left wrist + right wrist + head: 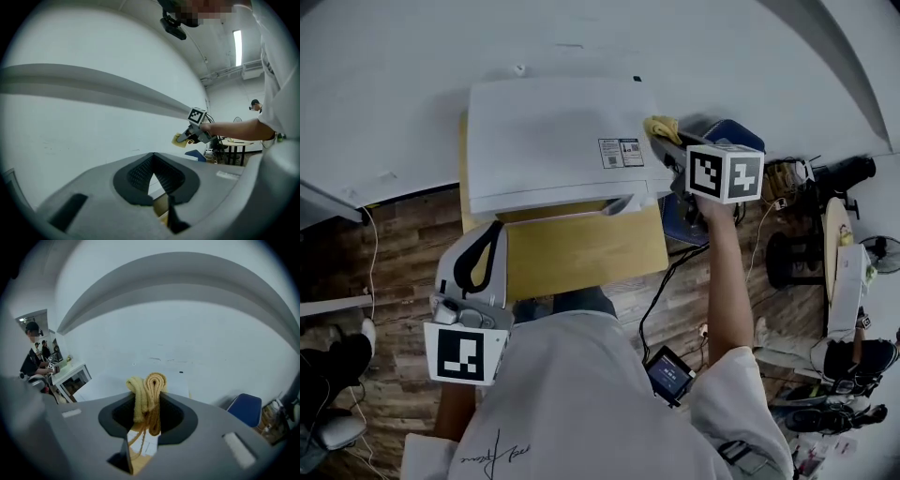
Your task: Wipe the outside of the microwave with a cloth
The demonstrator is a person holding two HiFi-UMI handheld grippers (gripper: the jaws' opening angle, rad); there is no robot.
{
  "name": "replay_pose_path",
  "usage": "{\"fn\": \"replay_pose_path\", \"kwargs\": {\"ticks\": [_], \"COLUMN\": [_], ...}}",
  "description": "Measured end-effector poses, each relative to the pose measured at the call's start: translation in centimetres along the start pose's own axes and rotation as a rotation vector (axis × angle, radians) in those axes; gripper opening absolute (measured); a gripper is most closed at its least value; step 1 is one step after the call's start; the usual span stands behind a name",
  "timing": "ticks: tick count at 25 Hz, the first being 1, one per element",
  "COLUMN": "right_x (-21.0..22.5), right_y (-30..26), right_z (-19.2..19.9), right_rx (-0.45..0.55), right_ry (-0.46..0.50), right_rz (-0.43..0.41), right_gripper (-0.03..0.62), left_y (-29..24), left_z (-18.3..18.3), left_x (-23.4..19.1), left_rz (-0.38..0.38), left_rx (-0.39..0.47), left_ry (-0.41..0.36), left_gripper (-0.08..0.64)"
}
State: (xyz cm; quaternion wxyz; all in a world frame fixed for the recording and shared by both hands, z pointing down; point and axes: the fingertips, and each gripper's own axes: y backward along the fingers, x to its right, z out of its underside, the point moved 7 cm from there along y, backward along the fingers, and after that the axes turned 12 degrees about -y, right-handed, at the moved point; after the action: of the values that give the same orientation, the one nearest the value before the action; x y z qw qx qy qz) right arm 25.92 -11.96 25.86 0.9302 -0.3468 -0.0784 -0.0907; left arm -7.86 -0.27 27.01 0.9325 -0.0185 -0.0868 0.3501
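White microwave [553,141] sits on wooden table [581,251] over plank floor [403,246].

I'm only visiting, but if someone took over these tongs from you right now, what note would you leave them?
Left tongs: shut, empty, held by the table's left side, off the microwave.
Right tongs: shut on the bunched yellow cloth, at the microwave's top right edge.
Done: cloth is in hand and at the microwave; how much is already wiped can't be told.
Left: wipe the top, sides and front.
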Motion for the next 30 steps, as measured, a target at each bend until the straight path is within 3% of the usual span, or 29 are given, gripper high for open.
{"fn": "replay_pose_path", "kwargs": {"ticks": [12,22,30], "right_x": [7.7,12.0,11.8], "right_y": [-8.9,-15.0,-16.4], "right_z": [-7.2,-8.3,-8.1], "right_rx": [-0.126,-0.204,-0.229], "right_ry": [-0.014,-0.062,-0.019], "right_rz": [0.123,0.165,0.242], "right_gripper": [0.115,0.114,0.114], "left_y": [-1.4,-3.9,-4.6], "left_z": [0.5,1.2,1.8], "left_x": [-1.5,-2.0,-2.4], "left_rz": [-0.052,-0.057,-0.048], "left_rx": [-0.036,-0.086,-0.096], "left_ry": [0.018,0.027,0.044], "left_gripper": [-0.009,-0.008,-0.008]}}
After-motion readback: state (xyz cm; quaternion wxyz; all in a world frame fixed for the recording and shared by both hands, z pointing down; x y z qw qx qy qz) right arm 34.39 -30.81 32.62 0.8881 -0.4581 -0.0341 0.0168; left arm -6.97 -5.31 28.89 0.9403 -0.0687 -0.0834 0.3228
